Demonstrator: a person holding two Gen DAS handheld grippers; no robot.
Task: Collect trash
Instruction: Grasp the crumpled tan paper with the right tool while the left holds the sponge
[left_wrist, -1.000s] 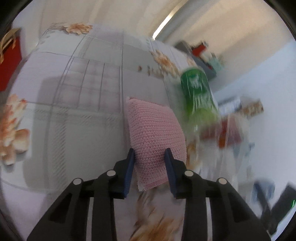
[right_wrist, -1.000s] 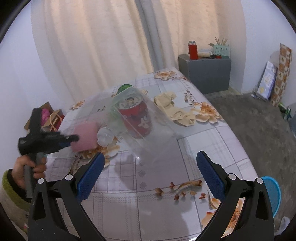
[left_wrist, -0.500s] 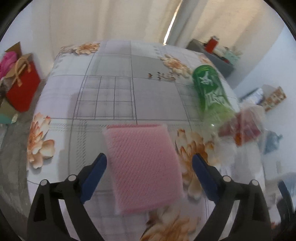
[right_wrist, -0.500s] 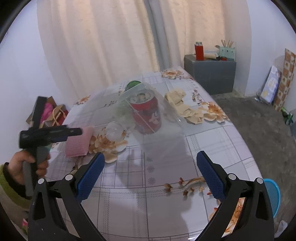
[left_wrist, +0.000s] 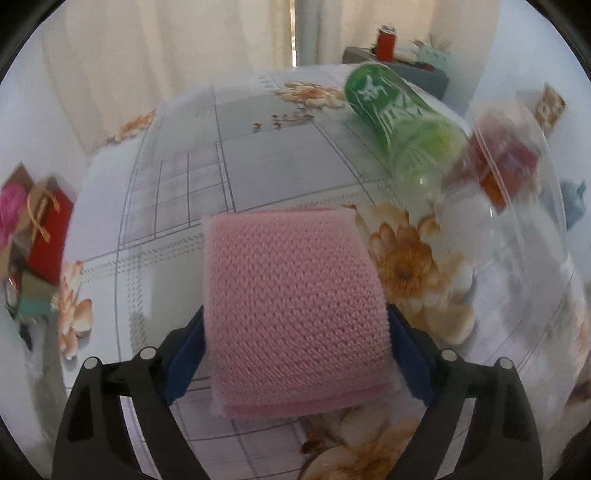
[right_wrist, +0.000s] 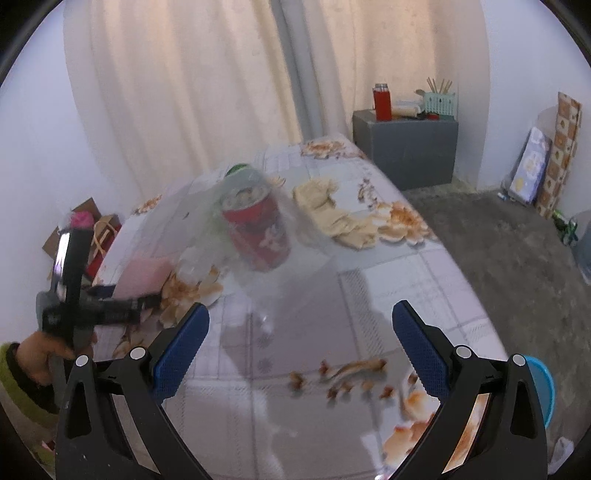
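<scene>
1. Left gripper (left_wrist: 295, 312): jaws wide apart and closing. The pink sponge (left_wrist: 291, 273) sits between them, and its side edges cover the blue fingertips (left_wrist: 184, 354). Blur hides whether the pads touch it.
2. The sponge lies flat on the table (left_wrist: 258, 147), near the left edge as seen from the right wrist, on the floral tablecloth.
3. A hand (right_wrist: 37, 358) in a green cuff holds the left gripper's handle off that same edge.
4. Right gripper (right_wrist: 299, 306): jaws fully apart, with no pad gripping anything, above the table's near edge.
5. Clear plastic bag (right_wrist: 266, 288): it spans the middle of the table ahead of the right gripper, with a red can (right_wrist: 258, 229) inside. What holds the bag up cannot be told.
6. Green bottle (left_wrist: 399, 118): on its side, base toward the far edge, neck end against the bag.
7. Crumpled beige paper (right_wrist: 332, 214): towards the far right edge, apart from the bag.
8. Off the table: a red gift bag (left_wrist: 48, 240) beyond the left edge and a grey cabinet (right_wrist: 406, 147) past the far end.
</scene>
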